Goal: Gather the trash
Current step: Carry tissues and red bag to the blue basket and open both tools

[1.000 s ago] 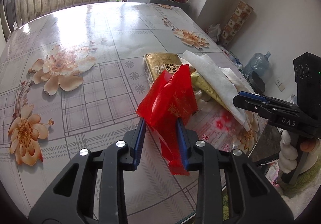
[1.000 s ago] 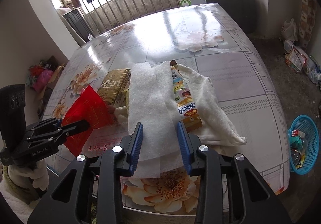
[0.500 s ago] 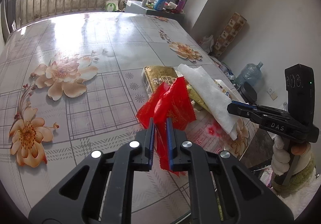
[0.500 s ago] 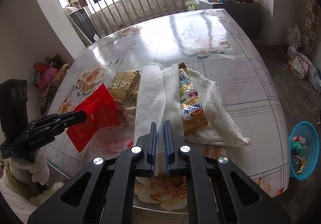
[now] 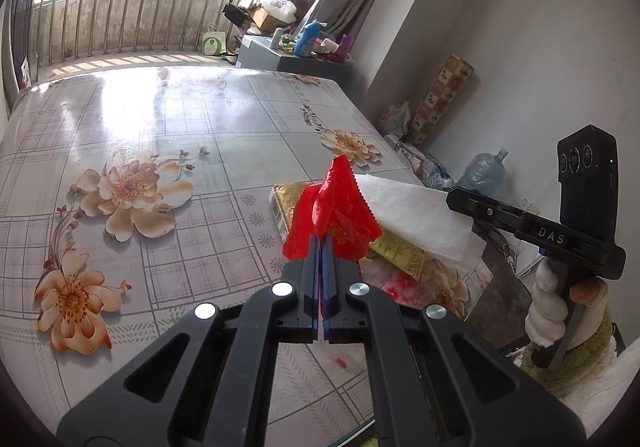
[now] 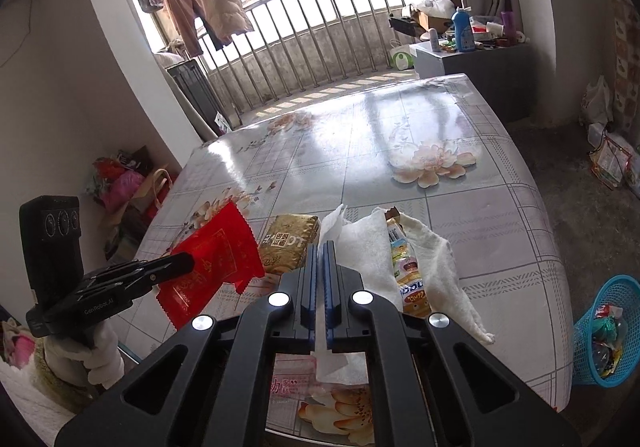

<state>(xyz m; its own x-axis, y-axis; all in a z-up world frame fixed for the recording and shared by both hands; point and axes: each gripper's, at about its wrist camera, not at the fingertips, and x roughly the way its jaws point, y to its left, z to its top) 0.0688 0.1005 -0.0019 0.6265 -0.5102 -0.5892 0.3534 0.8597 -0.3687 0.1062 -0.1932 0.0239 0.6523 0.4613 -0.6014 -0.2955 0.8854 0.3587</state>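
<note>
The left gripper point(image 6: 188, 259) reaches in from the left over the table's near-left corner, angled slightly downward toward the tabletop, carried by a hand point(image 6: 90, 343) wrapped in white fleece; its jaws are pinched tight on a red wrapper point(image 6: 212, 263), which hangs lifted off the table point(image 6: 400, 119) with its serrated edge fanned out above the fingertips. Just right of the wrapper, near the table's near edge, a gold packet point(image 6: 290, 243) lies flat on the flowered cloth. Next comes the right gripper point(image 6: 319, 247), pointing forward and downward over the middle of the near edge, its blue-lined jaws clamped together on a thin white paper sheet point(image 6: 334, 225) that rises past the fingertips and trails below them toward the table's edge. In the left wrist view this gripper point(image 5: 452, 199) shows from the side with the same sheet point(image 5: 416, 219) stretched taut from its tip, and the hand point(image 5: 580, 289) holding its grip below. Right of the sheet, a white cloth point(image 6: 432, 259) lies rumpled on the table with a colourful snack packet point(image 6: 410, 279) lying in its folds. Off the table's near-right corner, on the floor, stands a blue mesh basket point(image 6: 624, 291) holding several crumpled wrappers point(image 6: 604, 339), their kinds too small to tell.
</note>
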